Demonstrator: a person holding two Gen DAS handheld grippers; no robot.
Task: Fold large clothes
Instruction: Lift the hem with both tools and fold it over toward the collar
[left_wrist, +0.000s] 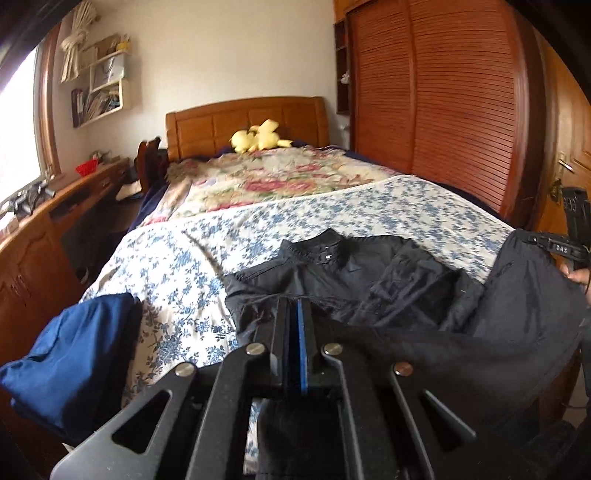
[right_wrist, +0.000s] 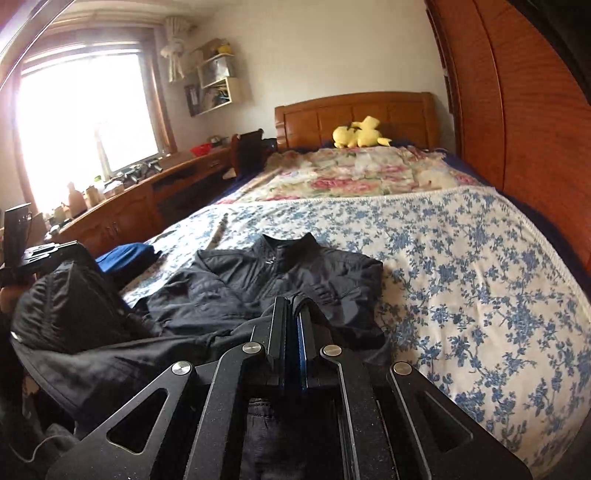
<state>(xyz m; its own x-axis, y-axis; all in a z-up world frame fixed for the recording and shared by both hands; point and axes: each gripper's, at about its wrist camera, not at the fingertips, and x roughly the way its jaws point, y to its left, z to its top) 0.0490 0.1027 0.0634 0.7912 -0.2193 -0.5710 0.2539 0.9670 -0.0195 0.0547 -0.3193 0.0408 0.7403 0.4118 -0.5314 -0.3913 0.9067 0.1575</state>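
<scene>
A black jacket (left_wrist: 369, 273) (right_wrist: 258, 273) lies on the blue-flowered bedspread (left_wrist: 177, 266) (right_wrist: 461, 266), collar pointing toward the headboard. Its near hem is lifted off the bed and hangs stretched between both grippers. My left gripper (left_wrist: 294, 306) is shut on the hem's left end, and black cloth hangs below its jaws. My right gripper (right_wrist: 294, 302) is shut on the hem's right end in the same way. In the left wrist view the right gripper (left_wrist: 550, 243) shows at the right edge, with raised cloth under it. The left gripper (right_wrist: 51, 253) appears at the left edge of the right wrist view.
A folded blue garment (left_wrist: 70, 354) (right_wrist: 125, 254) sits at the bed's left edge. Near the headboard are a flowered quilt (left_wrist: 266, 177) and a yellow plush toy (left_wrist: 258, 138) (right_wrist: 360, 134). A wooden desk (left_wrist: 55, 206) runs along the left, a slatted wardrobe (left_wrist: 443, 92) along the right.
</scene>
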